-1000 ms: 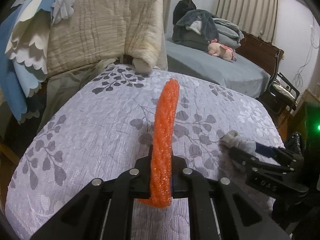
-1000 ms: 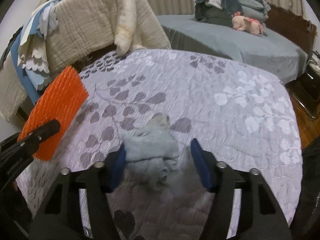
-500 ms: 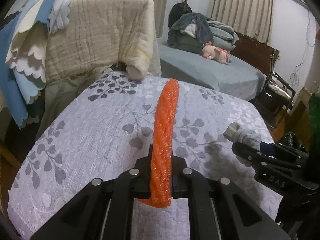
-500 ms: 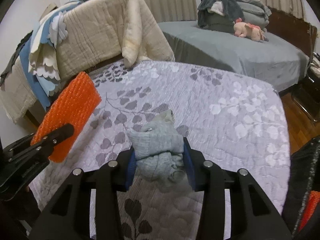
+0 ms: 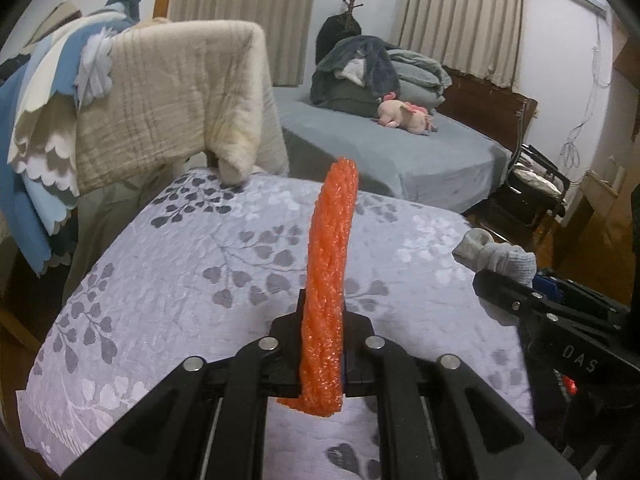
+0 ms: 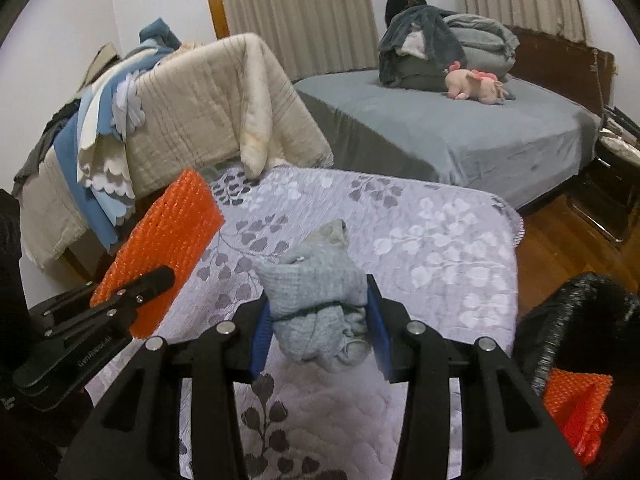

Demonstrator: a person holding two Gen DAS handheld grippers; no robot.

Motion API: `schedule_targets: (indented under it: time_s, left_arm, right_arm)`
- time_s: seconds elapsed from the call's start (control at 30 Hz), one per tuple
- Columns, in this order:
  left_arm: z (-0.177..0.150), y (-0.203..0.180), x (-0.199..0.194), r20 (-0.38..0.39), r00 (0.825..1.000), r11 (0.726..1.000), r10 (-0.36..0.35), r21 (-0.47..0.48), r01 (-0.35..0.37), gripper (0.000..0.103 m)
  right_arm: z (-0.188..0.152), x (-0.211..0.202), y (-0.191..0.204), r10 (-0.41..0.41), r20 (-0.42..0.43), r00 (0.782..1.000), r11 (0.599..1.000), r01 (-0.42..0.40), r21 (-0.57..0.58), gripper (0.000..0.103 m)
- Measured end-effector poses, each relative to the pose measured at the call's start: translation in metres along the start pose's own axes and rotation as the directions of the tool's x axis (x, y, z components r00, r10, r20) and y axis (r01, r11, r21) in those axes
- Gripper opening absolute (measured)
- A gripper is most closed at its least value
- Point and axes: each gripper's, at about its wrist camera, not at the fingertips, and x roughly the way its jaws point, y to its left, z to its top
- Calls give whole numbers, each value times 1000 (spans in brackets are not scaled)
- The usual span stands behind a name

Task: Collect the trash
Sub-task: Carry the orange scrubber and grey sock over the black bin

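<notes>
Left wrist view: left gripper [image 5: 322, 354] is clamping tight on an orange foam net [image 5: 330, 280], pads squeezing it flat near its lower end. Net is standing edge-on and nearly upright btwn the jaws, its top leaning a bit right, lower tip hanging just below the fingers, all of it lifted clear above the leaf-print quilt [image 5: 192, 280]. Right of the quilt's near corner, right gripper [image 5: 516, 280] is showing side-on w/ a grey sock wad [image 5: 496, 258] sticking out past its tips. Writing on that gripper's body is reading "DAS"; a red light is glowing just under it. Beyond the quilt: grey bed [image 5: 400, 152] w/ a pink plush toy [image 5: 404, 114].

Right wrist view: right gripper [image 6: 318, 326] is gripping the grey sock wad [image 6: 316, 292], blue pads [image 6: 260, 330] pressing both sides, jaws partway in, a dark thread looping round the wad's middle. Wad is hanging above the quilt [image 6: 420, 248], not touching it. Left of the quilt, left gripper [image 6: 154, 280] is holding the orange net [image 6: 168, 244] broadside, tilted up to the right. Raised lettering on that gripper's side is too small & skewed to read. Right of the quilt's near edge: a black bin bag [image 6: 576, 320] w/ another orange net piece [image 6: 576, 408] beside it.
</notes>
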Motion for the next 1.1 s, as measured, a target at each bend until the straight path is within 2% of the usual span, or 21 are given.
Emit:
schedule_targets:
  time_s: [0.63,1.1]
  left_arm:
    - [4,-75,-50,53,992,992,-112,66,109,11]
    - [0,-145,-66,54,974,965,-219,156,209,11]
  right_arm:
    - [-8,-104,-40,-62,123,990,998,58,34,41]
    - [-25,-168,-90,-176,184,967,982,160,96,40]
